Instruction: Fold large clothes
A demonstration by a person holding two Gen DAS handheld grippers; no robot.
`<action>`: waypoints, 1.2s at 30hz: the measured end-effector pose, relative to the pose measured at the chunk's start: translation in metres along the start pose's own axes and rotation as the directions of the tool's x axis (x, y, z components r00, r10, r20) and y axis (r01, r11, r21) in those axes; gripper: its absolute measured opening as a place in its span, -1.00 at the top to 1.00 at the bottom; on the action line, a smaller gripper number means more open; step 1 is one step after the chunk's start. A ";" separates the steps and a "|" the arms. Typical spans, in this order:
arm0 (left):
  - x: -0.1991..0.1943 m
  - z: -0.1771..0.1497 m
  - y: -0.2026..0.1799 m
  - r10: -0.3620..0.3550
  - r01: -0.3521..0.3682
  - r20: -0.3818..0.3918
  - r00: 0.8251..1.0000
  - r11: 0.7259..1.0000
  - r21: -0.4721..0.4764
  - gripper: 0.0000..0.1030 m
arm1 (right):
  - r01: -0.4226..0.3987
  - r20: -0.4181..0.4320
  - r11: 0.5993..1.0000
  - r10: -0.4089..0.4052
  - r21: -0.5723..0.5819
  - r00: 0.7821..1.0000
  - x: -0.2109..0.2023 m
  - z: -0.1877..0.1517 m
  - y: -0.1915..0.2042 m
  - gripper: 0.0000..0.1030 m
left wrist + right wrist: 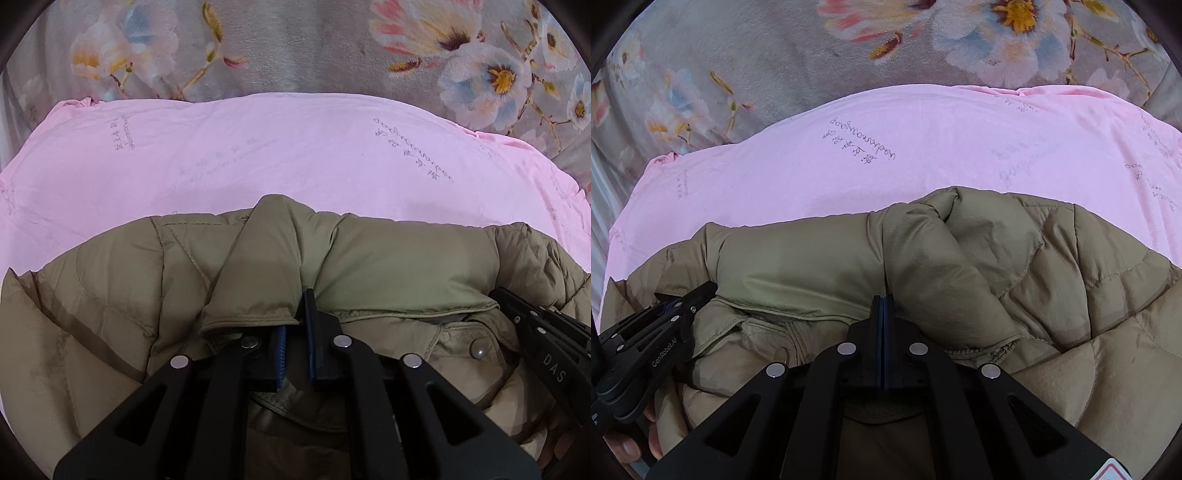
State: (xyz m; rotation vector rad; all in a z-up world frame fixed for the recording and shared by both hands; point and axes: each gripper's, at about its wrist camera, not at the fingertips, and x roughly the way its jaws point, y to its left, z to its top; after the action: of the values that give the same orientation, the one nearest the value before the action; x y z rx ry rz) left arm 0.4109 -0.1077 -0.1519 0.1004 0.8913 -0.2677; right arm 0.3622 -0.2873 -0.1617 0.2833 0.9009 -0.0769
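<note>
Left gripper (295, 325): nearest the left wrist camera; its two black fingers with blue pads stand a little apart and the edge of the jacket's collar flap lies between them, so it is grasping the collar; it also shows at the left edge of the right wrist view (685, 301), with a person's fingertips beneath it
Right gripper (883, 306): nearest the right wrist camera; its blue pads are pressed flat together, clenched on a fold of the jacket's collar that rises just past the tips; it enters the left wrist view from the right edge (517, 306)
Quilted jacket (110, 295): olive-khaki, puffy, diamond-stitched; it lies bunched under and just beyond both grippers, collar toward them, a snap button (476, 349) showing on the placket between the two grippers; it rests on the pink sheet
Pink sheet (277, 147): spread flat beyond the jacket, printed with faint grey handwriting-style lettering
Floral blanket (277, 48): farthest; grey plush with pink, white and blue flowers; the pink sheet lies on it
</note>
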 end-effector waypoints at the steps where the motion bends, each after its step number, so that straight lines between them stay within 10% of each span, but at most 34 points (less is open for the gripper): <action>1: 0.000 0.000 0.000 0.002 -0.002 0.000 1.000 1.000 0.001 0.85 | 0.004 0.001 1.000 -0.004 -0.003 1.000 0.000 0.000 0.001 1.00; 23: -0.011 -0.006 0.001 0.019 -0.019 0.000 1.000 1.000 0.003 0.74 | -0.064 0.034 0.993 0.061 0.096 0.998 -0.030 -0.009 -0.017 1.00; 28: -0.101 -0.057 0.040 -0.111 0.116 0.052 0.992 0.989 -0.094 -0.32 | -0.169 0.137 0.978 0.152 0.124 0.979 -0.156 -0.068 -0.057 0.57; 32: -0.171 -0.113 0.077 -0.146 0.152 0.058 0.988 0.981 -0.121 -0.42 | -0.147 0.116 0.980 0.132 0.138 0.984 -0.237 -0.148 -0.098 -0.05; 36: -0.221 -0.169 0.116 -0.162 0.155 -0.011 0.987 0.964 -0.216 -0.42 | -0.147 0.029 0.966 0.144 0.212 0.989 -0.293 -0.244 -0.136 -0.19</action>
State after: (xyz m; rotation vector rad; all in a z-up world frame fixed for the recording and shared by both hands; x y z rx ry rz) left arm 0.1826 0.0794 -0.0886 -0.1690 0.9534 -0.3179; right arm -0.0310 -0.3658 -0.1043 0.5476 0.8569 -0.0396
